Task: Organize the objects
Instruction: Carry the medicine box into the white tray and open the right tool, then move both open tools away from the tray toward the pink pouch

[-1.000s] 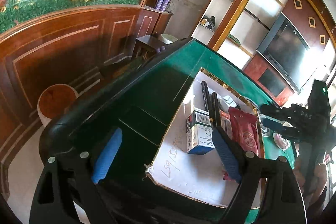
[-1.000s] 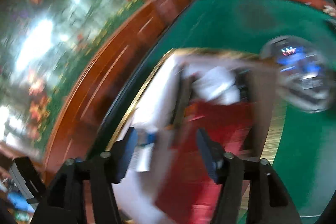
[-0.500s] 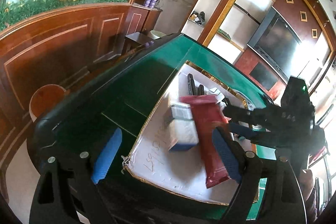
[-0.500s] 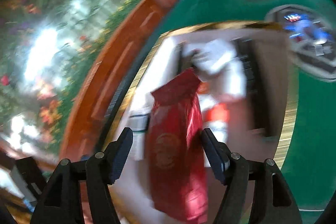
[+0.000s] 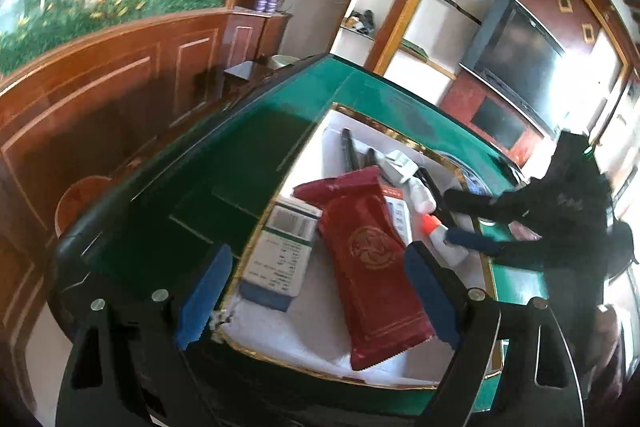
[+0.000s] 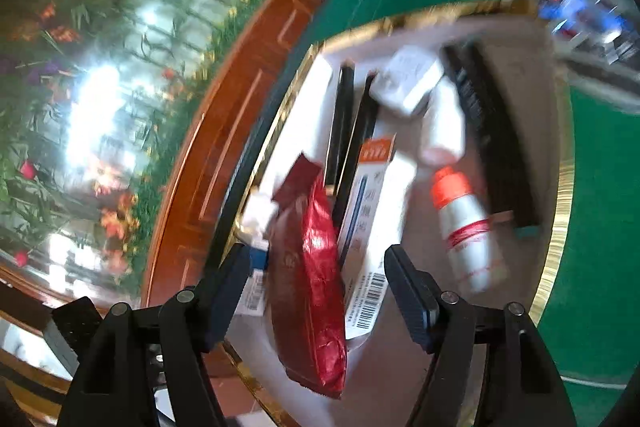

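Two grippers hang over a shallow white tray with a gold rim (image 5: 362,115) that sits on a green felt table (image 5: 224,163). Nearest, the left gripper (image 5: 316,291) hovers above the tray's near corner with its blue-padded jaws spread wide and nothing between them. The right gripper (image 6: 316,291) also has its jaws apart and opening further; a glossy red foil pouch (image 6: 316,259) lies between them, but the pads do not press on it, so I judge it just let go.

That pouch (image 5: 372,255) lies lengthwise in the near half of the tray, its upper end resting across a white and blue carton with a barcode (image 5: 284,247) on one side and a white box with an orange top (image 6: 372,211) on the other. Just beyond is a white plastic bottle with an orange cap (image 6: 464,227), then a smaller white bottle (image 6: 442,125) and a white adapter-like block (image 6: 408,79). Furthest lie dark flat sticks (image 6: 344,123) and a long black brush-like bar (image 6: 492,147).

The step in hand looks like setting the pouch down. Next would be lifting the right gripper clear and choosing another item to straighten.

Open room is scarce: bare tray floor shows mainly at the near edge and along the left wall. The raised gold rim is close by the carton, and a round glass dish (image 6: 592,23) sits on the felt beyond the far corner.
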Available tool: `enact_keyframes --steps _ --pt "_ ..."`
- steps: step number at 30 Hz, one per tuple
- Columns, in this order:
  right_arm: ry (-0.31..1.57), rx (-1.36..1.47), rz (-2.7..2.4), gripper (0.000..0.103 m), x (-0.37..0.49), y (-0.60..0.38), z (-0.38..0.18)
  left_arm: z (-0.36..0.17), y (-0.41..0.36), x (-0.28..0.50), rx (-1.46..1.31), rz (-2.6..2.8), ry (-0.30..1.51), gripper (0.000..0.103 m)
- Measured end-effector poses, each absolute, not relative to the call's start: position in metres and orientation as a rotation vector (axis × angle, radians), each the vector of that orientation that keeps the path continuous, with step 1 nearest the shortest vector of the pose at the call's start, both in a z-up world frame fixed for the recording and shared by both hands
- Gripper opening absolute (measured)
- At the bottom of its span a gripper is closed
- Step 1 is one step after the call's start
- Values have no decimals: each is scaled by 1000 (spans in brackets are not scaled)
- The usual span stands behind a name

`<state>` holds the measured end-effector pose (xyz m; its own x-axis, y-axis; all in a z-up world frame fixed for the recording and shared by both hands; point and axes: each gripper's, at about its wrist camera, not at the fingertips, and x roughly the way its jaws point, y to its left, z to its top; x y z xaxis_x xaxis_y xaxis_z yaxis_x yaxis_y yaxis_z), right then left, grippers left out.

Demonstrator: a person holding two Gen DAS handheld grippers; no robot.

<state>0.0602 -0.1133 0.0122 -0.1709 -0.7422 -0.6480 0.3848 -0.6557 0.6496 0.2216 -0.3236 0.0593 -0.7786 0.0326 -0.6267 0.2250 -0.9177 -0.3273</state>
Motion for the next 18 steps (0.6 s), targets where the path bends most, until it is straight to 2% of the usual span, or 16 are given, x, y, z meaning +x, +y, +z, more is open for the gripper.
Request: enact_keyframes --steps 4,9,18 --pt "-407 1244 -2044 77 72 -82 33 63 -314 211 1012 -2844 543 88" --pt "-344 1169 -2254 85 91 -35 45 72 -287 188 1069 -2906 494 88" --pt "-477 1129 -2476 88 82 85 49 72 -181 146 1270 -3049 332 89"
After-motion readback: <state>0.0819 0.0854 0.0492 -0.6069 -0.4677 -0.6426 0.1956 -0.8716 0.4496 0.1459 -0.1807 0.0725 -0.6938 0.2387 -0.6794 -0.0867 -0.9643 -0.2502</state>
